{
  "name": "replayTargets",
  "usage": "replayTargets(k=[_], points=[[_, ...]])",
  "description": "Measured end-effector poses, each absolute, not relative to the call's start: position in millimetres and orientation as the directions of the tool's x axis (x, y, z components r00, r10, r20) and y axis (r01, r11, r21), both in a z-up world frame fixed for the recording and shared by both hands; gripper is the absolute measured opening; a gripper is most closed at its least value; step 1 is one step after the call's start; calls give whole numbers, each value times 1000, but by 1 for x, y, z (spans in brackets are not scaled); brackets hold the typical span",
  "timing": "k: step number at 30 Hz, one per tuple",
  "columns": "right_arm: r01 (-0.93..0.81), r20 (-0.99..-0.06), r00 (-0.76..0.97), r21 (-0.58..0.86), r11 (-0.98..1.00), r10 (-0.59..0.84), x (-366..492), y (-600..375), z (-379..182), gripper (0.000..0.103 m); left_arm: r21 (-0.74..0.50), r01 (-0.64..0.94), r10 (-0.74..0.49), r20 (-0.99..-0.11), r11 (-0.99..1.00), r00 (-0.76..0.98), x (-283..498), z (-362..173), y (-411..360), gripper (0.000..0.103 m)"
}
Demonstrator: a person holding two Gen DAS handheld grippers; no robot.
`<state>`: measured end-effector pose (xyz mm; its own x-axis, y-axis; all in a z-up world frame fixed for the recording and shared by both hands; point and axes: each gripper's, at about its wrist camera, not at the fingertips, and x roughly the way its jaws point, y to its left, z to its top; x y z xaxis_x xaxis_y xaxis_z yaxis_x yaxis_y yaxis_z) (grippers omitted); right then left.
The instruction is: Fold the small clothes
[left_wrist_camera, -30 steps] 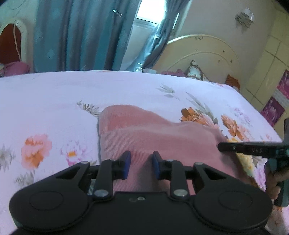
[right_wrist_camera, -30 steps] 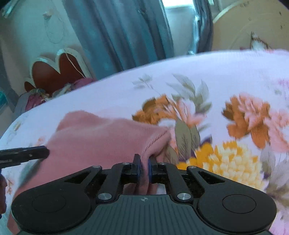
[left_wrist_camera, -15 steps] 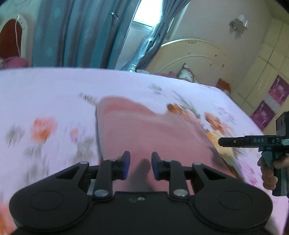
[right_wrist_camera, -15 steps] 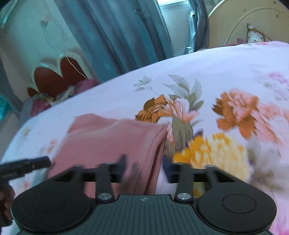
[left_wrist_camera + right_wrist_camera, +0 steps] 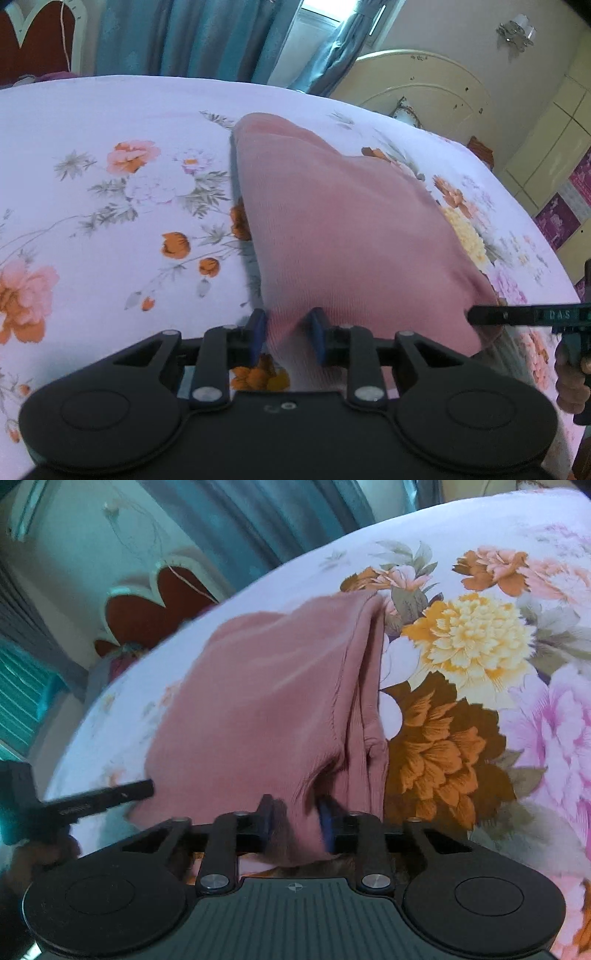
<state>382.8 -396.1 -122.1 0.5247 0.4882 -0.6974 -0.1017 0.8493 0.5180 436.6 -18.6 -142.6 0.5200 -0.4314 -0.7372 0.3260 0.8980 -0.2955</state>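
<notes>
A folded pink ribbed garment lies on the floral bedsheet; it also shows in the right wrist view. My left gripper is open, its blue pads either side of the garment's near left corner. My right gripper is open around the near right corner, where the cloth bunches between the fingers. The right gripper's finger shows at the right edge of the left wrist view, and the left gripper's finger shows at the left of the right wrist view.
The bed fills both views. A cream headboard and pillow stand at the far right, blue curtains and a window behind. A red heart-shaped chair back stands beyond the bed's far left edge.
The right gripper, shut on the garment's edge a second ago, has opened. Both grippers have drawn back toward the garment's near end; the left stays open.
</notes>
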Motion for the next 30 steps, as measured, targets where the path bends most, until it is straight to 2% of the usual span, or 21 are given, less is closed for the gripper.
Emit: replayTargets(k=[1, 2, 6, 9, 11, 14, 15, 16, 17, 20, 21, 22, 23, 25, 29, 30], points=[[-98, -705, 533, 498, 862, 468, 384, -396, -120, 4, -294, 323, -428, -739, 900, 521, 436, -142, -21, 24], [-102, -699, 551, 486, 868, 456, 382, -397, -114, 4, -294, 324, -429, -734, 899, 527, 434, -139, -22, 21], [-130, -668, 620, 428, 895, 410, 369, -409, -81, 4, -265, 354, -429, -714, 897, 553, 420, -125, -29, 22], [-118, -737, 581, 344, 932, 345, 377, -410, -101, 4, -206, 368, -381, -772, 907, 508, 421, -142, -40, 24], [-89, -762, 537, 375, 923, 362, 383, -410, -123, 4, -207, 362, -380, -770, 909, 513, 419, -145, -38, 27], [-86, -728, 580, 392, 916, 366, 374, -414, -107, 5, -186, 376, -375, -762, 908, 528, 411, -130, -31, 30], [-77, -723, 594, 385, 920, 352, 372, -416, -102, 21, -178, 379, -375, -750, 908, 545, 409, -124, -27, 32], [-58, -712, 627, 361, 931, 315, 368, -420, -93, 59, -177, 388, -384, -734, 904, 560, 408, -117, -24, 34], [-66, -674, 667, 372, 926, 318, 365, -426, -86, 68, -176, 392, -390, -717, 903, 577, 409, -111, -22, 35], [-54, -641, 661, 478, 876, 391, 389, -437, -83, 64, -182, 414, -419, -678, 892, 604, 426, -100, -29, 35], [-58, -636, 659, 491, 869, 403, 401, -436, -85, 53, -174, 423, -422, -670, 889, 611, 433, -100, -35, 35], [-55, -638, 652, 498, 865, 409, 412, -434, -89, 52, -171, 433, -428, -663, 885, 614, 442, -101, -42, 35], [-48, -642, 645, 509, 860, 416, 424, -433, -93, 51, -175, 435, -432, -665, 883, 609, 451, -104, -48, 33], [-35, -655, 618, 529, 848, 435, 450, -431, -106, 39, -177, 436, -429, -683, 882, 591, 466, -109, -58, 32], [-22, -679, 595, 521, 853, 430, 484, -428, -127, 39, -154, 439, -406, -718, 885, 566, 480, -122, -69, 32], [-33, -680, 587, 524, 851, 441, 489, -428, -130, 30, -154, 435, -400, -726, 887, 559, 481, -127, -71, 32]])
